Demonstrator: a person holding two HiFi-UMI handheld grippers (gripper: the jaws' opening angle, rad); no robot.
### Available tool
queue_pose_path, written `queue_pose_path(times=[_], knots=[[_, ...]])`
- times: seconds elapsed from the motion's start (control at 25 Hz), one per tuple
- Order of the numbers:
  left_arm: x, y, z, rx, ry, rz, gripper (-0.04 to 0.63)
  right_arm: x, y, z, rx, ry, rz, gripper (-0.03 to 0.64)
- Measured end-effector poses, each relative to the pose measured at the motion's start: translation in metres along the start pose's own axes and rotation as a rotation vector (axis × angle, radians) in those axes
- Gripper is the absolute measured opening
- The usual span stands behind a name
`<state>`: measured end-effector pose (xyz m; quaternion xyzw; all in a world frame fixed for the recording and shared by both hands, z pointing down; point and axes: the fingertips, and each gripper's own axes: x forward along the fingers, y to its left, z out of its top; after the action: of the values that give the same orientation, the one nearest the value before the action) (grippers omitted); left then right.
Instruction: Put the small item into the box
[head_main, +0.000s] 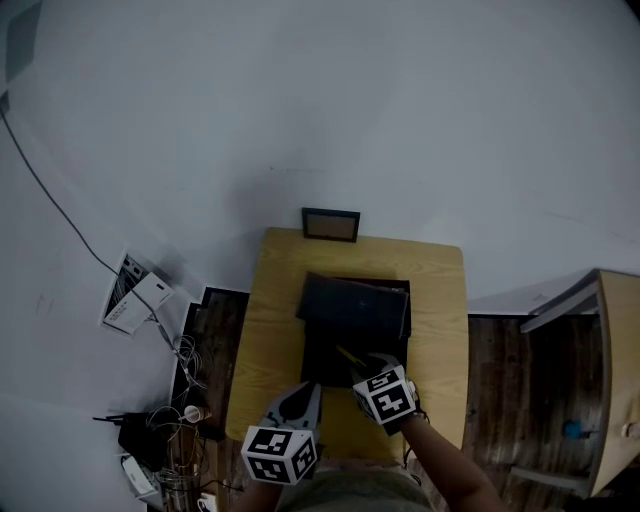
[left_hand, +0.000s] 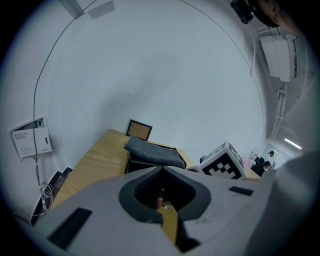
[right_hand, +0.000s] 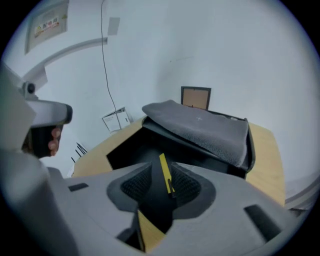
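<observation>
Strip, yellow: being left standing loose between the parted jaws of the right gripper, beside the right-hand pad, long axis being pointed forward over the open box on the tabletop; left gripper being held clenched, farther off.

Black box and frame on wooden table

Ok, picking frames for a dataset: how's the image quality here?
Head view: dim, dark corners, the box a near-black patch. Left gripper view: fisheye, straight edges bowed. Right gripper view: same bowing, yet the yellow item is sharp.
</observation>
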<state>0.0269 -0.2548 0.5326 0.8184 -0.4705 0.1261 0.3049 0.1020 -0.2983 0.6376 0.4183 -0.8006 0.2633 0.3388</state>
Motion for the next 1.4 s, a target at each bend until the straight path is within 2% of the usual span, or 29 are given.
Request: queue_pose_path(times=[0.2, 0.56, 0.84, 1.4], knots=[[-0.019, -0.01, -0.007, 0.033, 0.005, -0.042, 0.003, -0.04, 0.017, 0.011, 0.077, -0.148, -0.036, 0.097], [-0.072, -0.013, -0.014, 0.058, -0.011, -0.094, 0.003, -0.104, 0.073, 0.001, 0.199, -0.269, -0.078, 0.078], [-0.116, -0.018, -0.036, 0.076, -0.018, -0.145, 0.003, -0.151, 0.118, -0.007, 0.264, -0.423, -0.123, 0.032], [-0.204, -0.034, -0.094, 0.103, -0.023, -0.212, 0.003, -0.219, 0.202, -0.058, 0.284, -0.537, -0.189, 0.021]])
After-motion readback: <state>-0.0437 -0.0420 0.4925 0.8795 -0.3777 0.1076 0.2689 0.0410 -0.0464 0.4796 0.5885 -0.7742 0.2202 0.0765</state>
